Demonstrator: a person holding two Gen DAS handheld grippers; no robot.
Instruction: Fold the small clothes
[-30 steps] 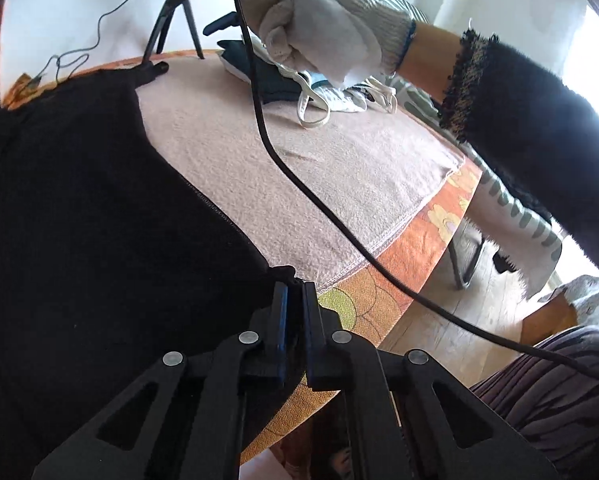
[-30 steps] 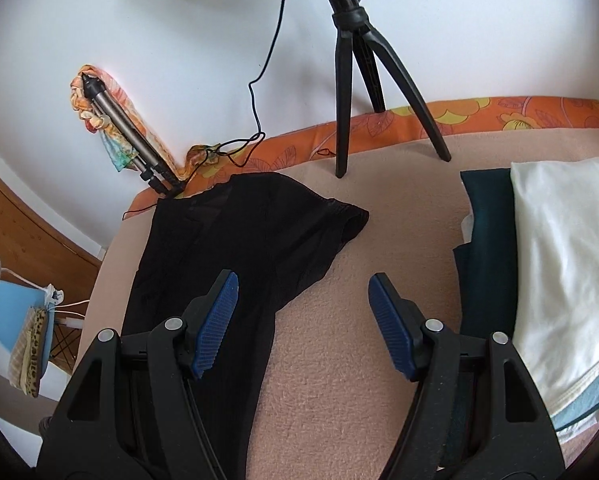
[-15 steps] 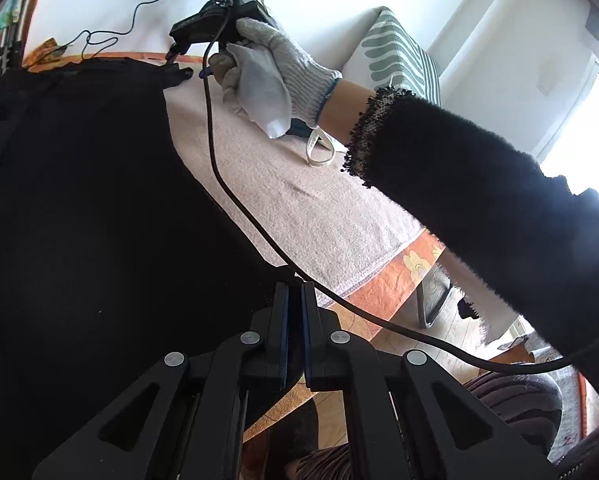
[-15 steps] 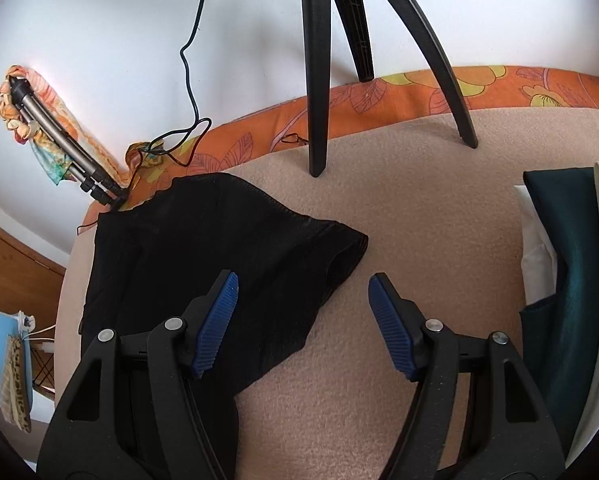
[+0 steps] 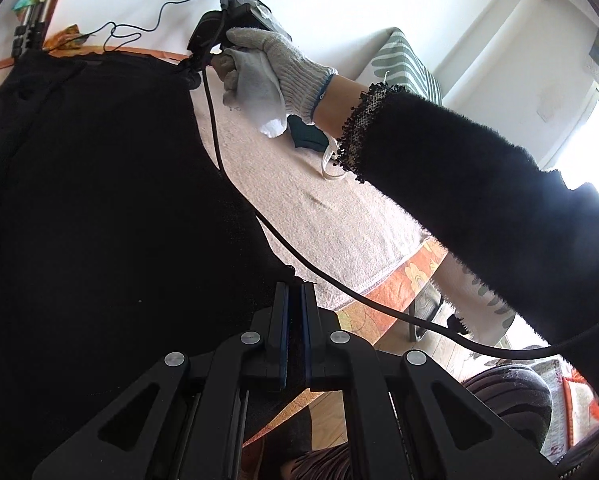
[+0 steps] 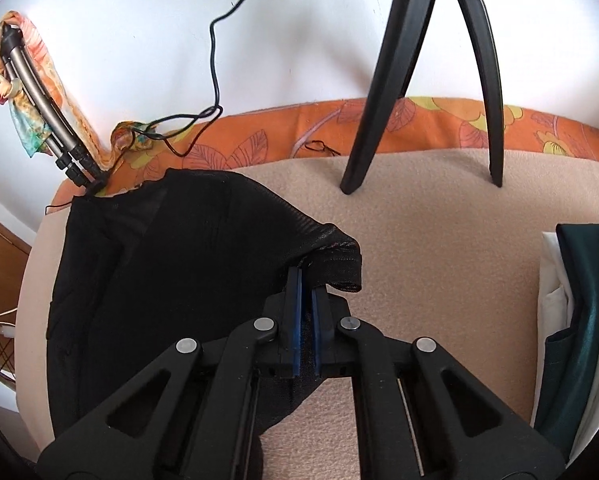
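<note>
A black sheer top [image 5: 99, 208] lies spread on the beige towel [image 5: 339, 216] over the table. My left gripper [image 5: 295, 292] is shut on the top's near corner at the table's front edge. My right gripper [image 6: 306, 276] is shut on the hem of the top's short sleeve [image 6: 339, 264], near the far side. The rest of the top [image 6: 159, 280] lies flat to the left in the right wrist view. The right gripper with its gloved hand [image 5: 267, 64] shows at the far sleeve in the left wrist view.
A black tripod [image 6: 419, 80] stands on the towel [image 6: 439, 248] at the back. Folded teal and white clothes [image 6: 579, 320] lie at the right. A folded tripod [image 6: 43, 104] leans at the left wall. A black cable [image 5: 299, 264] runs across the towel. The orange tablecloth [image 6: 279, 140] edges the table.
My right gripper moved forward to the sleeve and shut on its hem. My left gripper stayed shut on the near corner while its view tilted upward.
</note>
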